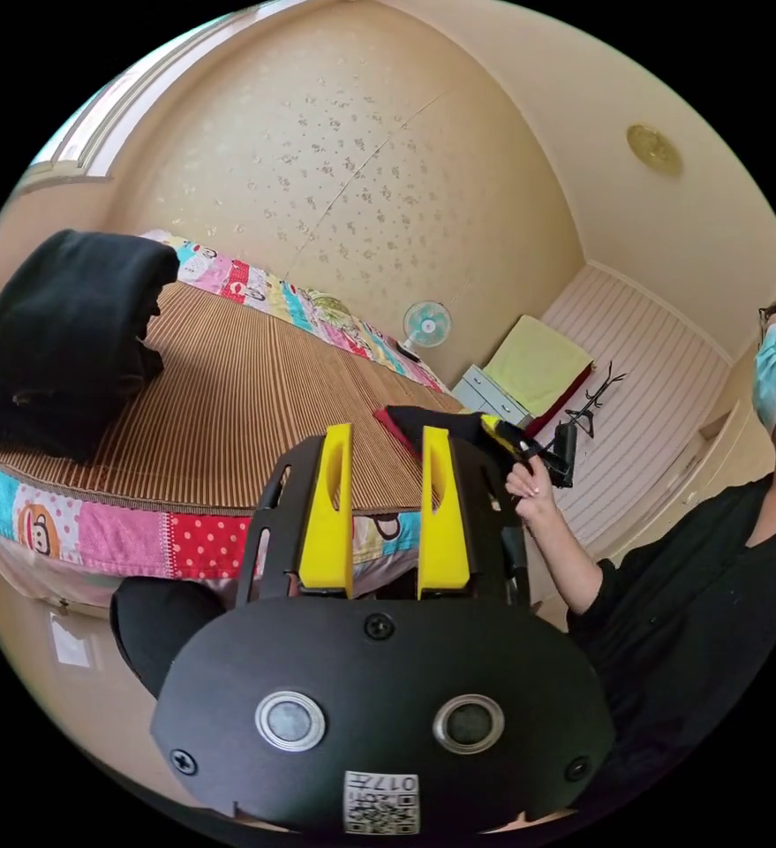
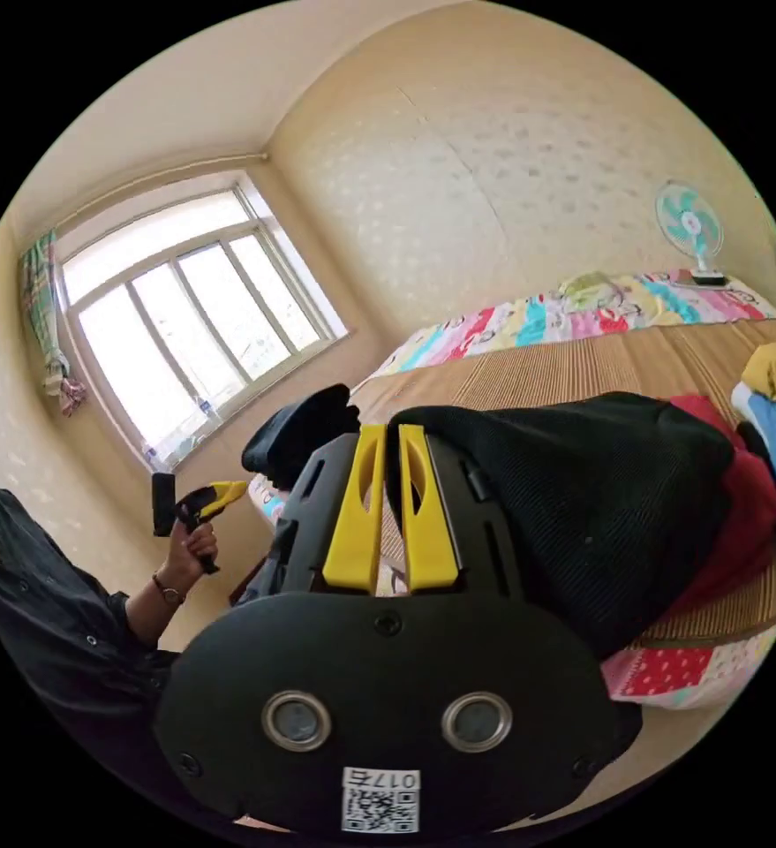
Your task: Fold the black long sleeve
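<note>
- Reaching toward the pile of clothes (image 2: 741, 495), the right gripper (image 2: 386, 481) has its jaws nearly closed beside the black long sleeve (image 2: 573, 512) on top, probably about to pinch it.
- Hanging back from the bed (image 1: 229, 397), the left gripper (image 1: 386, 481) is open and empty, a folded black garment (image 1: 61, 344) far ahead-left.

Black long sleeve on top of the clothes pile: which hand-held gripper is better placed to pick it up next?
Right. The right hand-held gripper sits right at the black long sleeve atop the clothes pile. The left hand-held gripper hangs open off the bed's edge.
</note>
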